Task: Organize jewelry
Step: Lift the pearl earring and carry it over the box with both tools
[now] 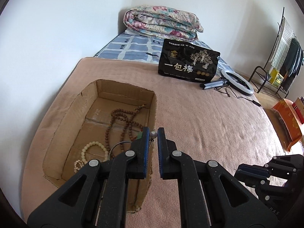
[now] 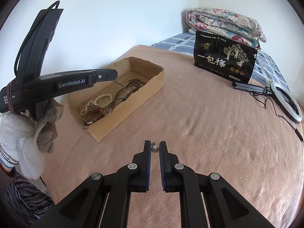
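Observation:
An open cardboard box (image 1: pixel 125 84) sits on the pink blanket by the wall. It holds a brown bead necklace (image 1: pixel 121 117), a cream bead bracelet (image 1: pixel 93 150) and other bracelets. My left gripper (image 1: pixel 153 135) hangs above the box's near right wall, shut on a small pearl stud earring (image 1: pixel 153 133). Seen from the right wrist, the left gripper (image 2: pixel 112 75) reaches over the box (image 2: pixel 133 112). My right gripper (image 2: pixel 155 146) is over the blanket in front of the box, shut on a small grey ball stud earring (image 2: pixel 155 149). Its fingers (image 1: pixel 247 171) show at the lower right.
A black snack bag (image 1: pixel 188 61) stands at the back of the blanket (image 1: pixel 209 123), with a ring light (image 1: pixel 237 82) and its cable to the right. A folded floral quilt (image 1: pixel 161 21) lies behind. A clothes rack (image 1: pixel 281 57) and an orange bag (image 1: pixel 288 121) stand beside the bed. A gloved hand (image 2: pixel 20 133) holds the left gripper.

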Demonstrator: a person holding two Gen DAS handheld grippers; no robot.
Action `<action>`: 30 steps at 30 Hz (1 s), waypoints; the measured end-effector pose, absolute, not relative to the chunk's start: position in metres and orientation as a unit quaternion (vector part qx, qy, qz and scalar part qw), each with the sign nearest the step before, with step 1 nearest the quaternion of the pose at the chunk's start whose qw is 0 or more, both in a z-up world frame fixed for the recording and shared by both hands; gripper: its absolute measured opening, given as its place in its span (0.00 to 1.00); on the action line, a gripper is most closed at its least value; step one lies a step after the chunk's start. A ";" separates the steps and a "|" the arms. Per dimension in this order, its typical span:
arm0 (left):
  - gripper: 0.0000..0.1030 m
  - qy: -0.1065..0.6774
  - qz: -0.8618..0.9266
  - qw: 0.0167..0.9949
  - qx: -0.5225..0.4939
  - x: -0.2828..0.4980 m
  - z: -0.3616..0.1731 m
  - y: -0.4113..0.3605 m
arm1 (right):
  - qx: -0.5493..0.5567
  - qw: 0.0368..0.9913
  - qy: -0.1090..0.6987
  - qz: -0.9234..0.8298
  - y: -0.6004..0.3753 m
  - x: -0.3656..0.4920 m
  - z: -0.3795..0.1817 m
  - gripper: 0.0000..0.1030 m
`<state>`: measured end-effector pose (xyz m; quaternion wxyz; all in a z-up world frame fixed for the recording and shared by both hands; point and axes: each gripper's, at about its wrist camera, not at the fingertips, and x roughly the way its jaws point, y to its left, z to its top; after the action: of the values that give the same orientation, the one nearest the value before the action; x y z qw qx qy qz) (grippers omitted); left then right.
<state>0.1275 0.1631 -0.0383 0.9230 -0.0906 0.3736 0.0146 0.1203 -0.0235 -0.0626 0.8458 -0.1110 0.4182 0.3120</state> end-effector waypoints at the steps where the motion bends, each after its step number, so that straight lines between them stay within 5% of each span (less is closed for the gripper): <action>1: 0.06 0.373 0.019 0.923 -0.093 0.126 -0.038 0.168 | -0.110 0.846 0.417 0.313 -0.020 0.121 -0.061 0.06; 30: 0.06 0.375 0.076 0.914 -0.136 0.096 -0.048 0.246 | -0.128 0.835 0.409 0.346 0.090 0.163 -0.051 0.06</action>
<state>0.0961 0.2464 -0.0482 0.9140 -0.1364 0.3746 0.0758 0.1630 0.0896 -0.0507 0.8347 -0.1283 0.4092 0.3456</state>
